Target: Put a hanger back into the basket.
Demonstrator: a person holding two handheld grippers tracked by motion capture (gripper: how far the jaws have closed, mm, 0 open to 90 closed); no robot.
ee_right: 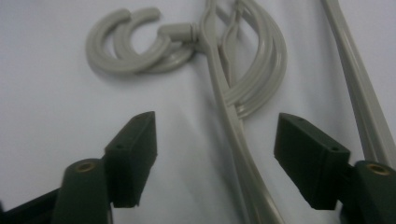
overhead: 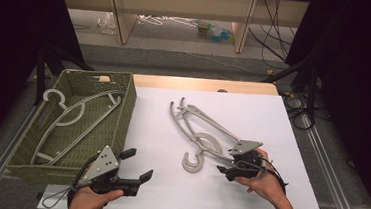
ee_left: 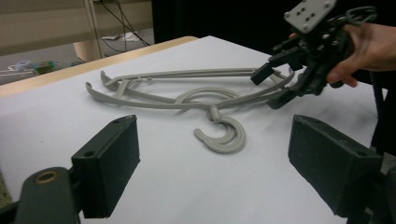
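Two grey hangers [overhead: 201, 131] lie stacked on the white sheet [overhead: 272, 121], just right of the green basket [overhead: 126, 105], which holds another hanger [overhead: 72, 113]. Your right gripper [overhead: 236, 169] sits at their near arm, jaws open and straddling it. Lower squarely, then close on the top arm alone. Your left gripper [overhead: 136, 168] waits open beside the basket's near corner.

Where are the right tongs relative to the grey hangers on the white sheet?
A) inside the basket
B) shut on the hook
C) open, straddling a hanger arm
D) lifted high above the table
C: in the right gripper view the right tongs stand open with an arm of the hangers running up between the jaws.
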